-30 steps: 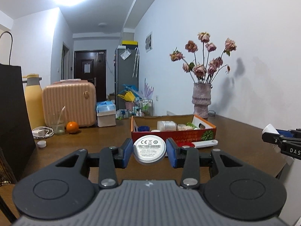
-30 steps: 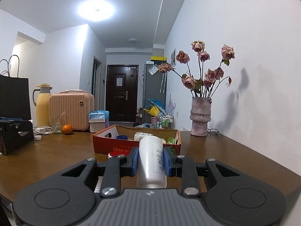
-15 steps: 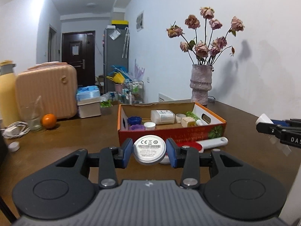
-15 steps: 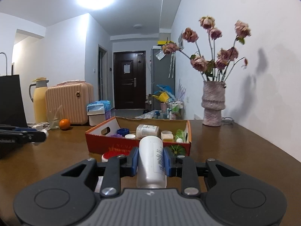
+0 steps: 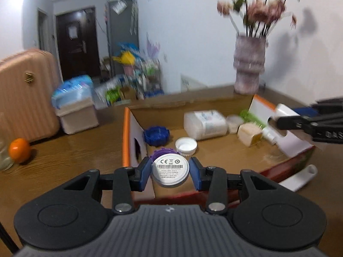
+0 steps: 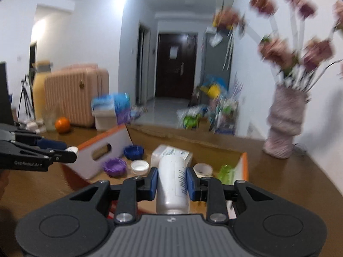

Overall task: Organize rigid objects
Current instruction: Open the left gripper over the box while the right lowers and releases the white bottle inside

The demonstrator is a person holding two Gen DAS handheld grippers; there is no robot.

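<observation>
My left gripper (image 5: 170,171) is shut on a round white disc (image 5: 170,170) with a CE label, held above the near left corner of the open cardboard box (image 5: 126,132). My right gripper (image 6: 172,181) is shut on a white bottle (image 6: 172,184), held over the box's near edge (image 6: 245,167). Inside the box lie a blue cap (image 5: 156,136), a purple cap (image 6: 114,166), a white lid (image 5: 186,145), a white tub (image 5: 204,124) and a green piece (image 6: 226,171). The right gripper also shows at the right of the left wrist view (image 5: 308,123).
A vase of dried roses (image 6: 283,124) stands behind the box on the right. An orange (image 5: 19,153), a pink case (image 5: 25,94) and a tissue box (image 5: 75,109) sit at the back left. A white spoon-like handle (image 5: 300,177) lies in front of the box.
Both grippers have moved forward and tilted down over the box, still holding the disc and the bottle. The box interior now fills the view.
</observation>
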